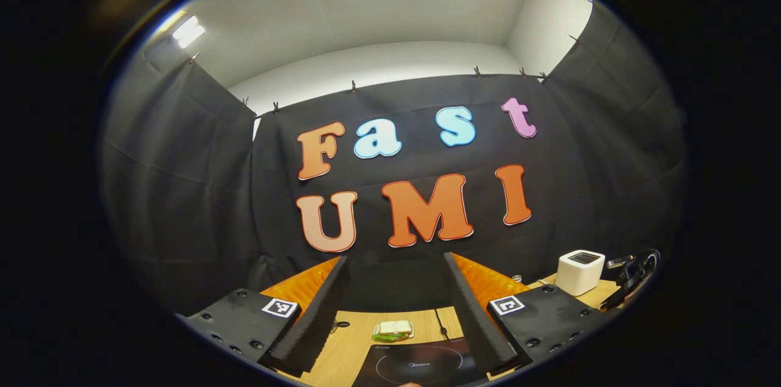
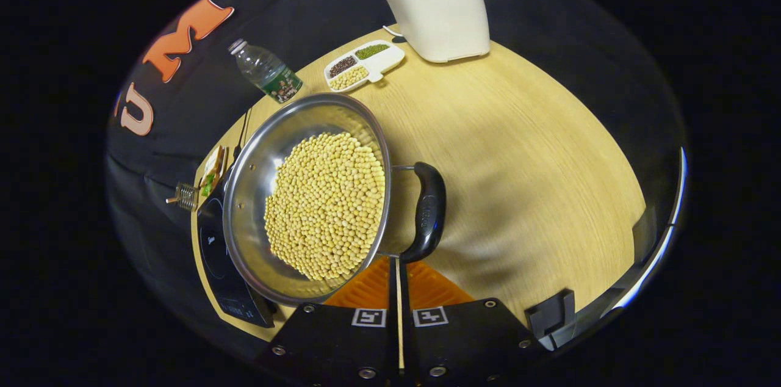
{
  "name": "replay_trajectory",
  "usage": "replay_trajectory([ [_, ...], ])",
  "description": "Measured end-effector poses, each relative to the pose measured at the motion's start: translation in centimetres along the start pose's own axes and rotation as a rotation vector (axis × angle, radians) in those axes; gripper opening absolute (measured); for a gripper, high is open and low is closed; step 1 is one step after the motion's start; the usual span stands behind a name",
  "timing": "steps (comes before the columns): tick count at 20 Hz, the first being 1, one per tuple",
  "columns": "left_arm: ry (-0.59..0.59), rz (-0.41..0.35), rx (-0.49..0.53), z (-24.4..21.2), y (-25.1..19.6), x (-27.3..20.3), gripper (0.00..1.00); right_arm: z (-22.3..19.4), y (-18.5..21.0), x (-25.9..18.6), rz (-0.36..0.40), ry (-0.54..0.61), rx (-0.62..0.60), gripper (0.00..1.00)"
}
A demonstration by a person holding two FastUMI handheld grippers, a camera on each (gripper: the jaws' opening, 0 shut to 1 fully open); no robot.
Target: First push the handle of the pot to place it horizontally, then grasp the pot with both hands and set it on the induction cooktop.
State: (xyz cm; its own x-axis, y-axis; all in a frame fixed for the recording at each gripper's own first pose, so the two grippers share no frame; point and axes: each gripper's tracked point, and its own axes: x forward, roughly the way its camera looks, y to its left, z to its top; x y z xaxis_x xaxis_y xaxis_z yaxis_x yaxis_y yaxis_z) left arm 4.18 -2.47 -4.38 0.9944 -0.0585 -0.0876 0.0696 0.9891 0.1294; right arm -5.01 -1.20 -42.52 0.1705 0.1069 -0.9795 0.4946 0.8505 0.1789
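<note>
A steel pot (image 2: pixel 256 191) full of yellow soybeans (image 2: pixel 326 204) lies on the wooden table (image 2: pixel 525 167), with its black loop handle (image 2: pixel 429 210) on the side facing me. My right gripper (image 2: pixel 396 262) is shut, only a thin slit showing between its fingers, and the tips sit right at the handle's lower end. Nothing is held between them. The black induction cooktop (image 2: pixel 213 253) lies just beyond the pot on its left. In the left gripper view the cooktop (image 1: pixel 418 365) is bare, and my left gripper (image 1: pixel 396 307) hangs open above its near edge, pointing at the wall.
A white appliance (image 2: pixel 439 21), a divided dish of beans (image 2: pixel 364 65) and a water bottle (image 2: pixel 268 72) stand at the table's far side. A sandwich on a small plate (image 1: pixel 393 331) lies behind the cooktop. A black object (image 2: pixel 552 314) sits by the table's near right edge.
</note>
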Motion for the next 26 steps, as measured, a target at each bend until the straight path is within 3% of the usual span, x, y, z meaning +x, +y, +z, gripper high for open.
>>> replay_trajectory([
  [11,0.073,-0.020,0.014,-3.3,-1.0,2.0,1.00,7.3,-0.4,2.2,-0.074,-0.079,-0.030,0.02],
  [17,0.134,-0.051,0.002,-5.9,-2.1,3.0,0.99,9.7,-0.1,1.9,-0.067,-0.128,-0.081,0.04],
  [23,0.251,-0.141,-0.043,-9.9,-5.6,4.4,0.99,13.7,0.9,-3.7,-0.063,-0.316,-0.228,0.30],
  [26,0.335,-0.198,-0.056,-12.5,-8.0,4.8,1.00,13.5,2.7,-4.9,-0.043,-0.343,-0.292,0.51],
])
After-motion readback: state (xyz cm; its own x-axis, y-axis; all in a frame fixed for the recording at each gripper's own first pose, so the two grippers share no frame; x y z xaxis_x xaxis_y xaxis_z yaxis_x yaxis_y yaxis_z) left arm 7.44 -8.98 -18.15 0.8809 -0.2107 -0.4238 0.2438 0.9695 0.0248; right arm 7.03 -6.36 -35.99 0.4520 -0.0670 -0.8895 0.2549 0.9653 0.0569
